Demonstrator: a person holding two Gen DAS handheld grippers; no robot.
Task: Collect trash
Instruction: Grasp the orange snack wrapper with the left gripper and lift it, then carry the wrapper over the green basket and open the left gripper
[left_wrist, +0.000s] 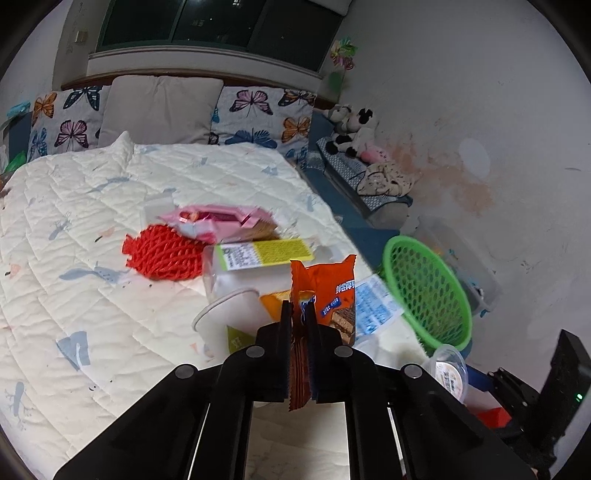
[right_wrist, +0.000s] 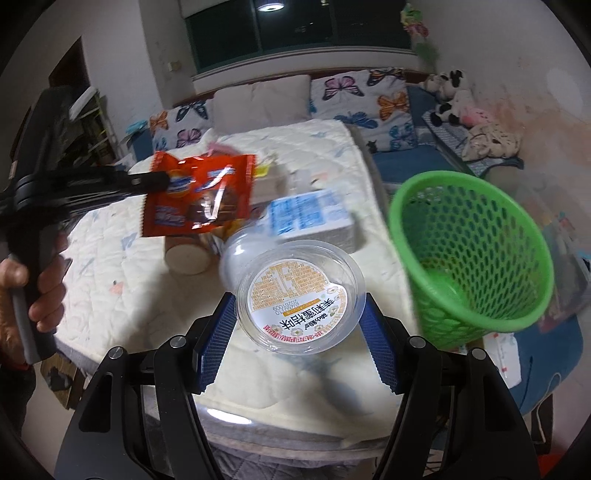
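Blurred pink wrapper (left_wrist: 214, 219) on bed (left_wrist: 74, 221)

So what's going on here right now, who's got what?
A person is clearing trash off the bed with two handheld grippers. The left gripper is shut on an orange wrapper, lifted clear of the pile. The right gripper holds a clear plastic cup between its pads. The green basket stands beside the bed, nearly empty. A carton, paper cup and red net remain on the bed.
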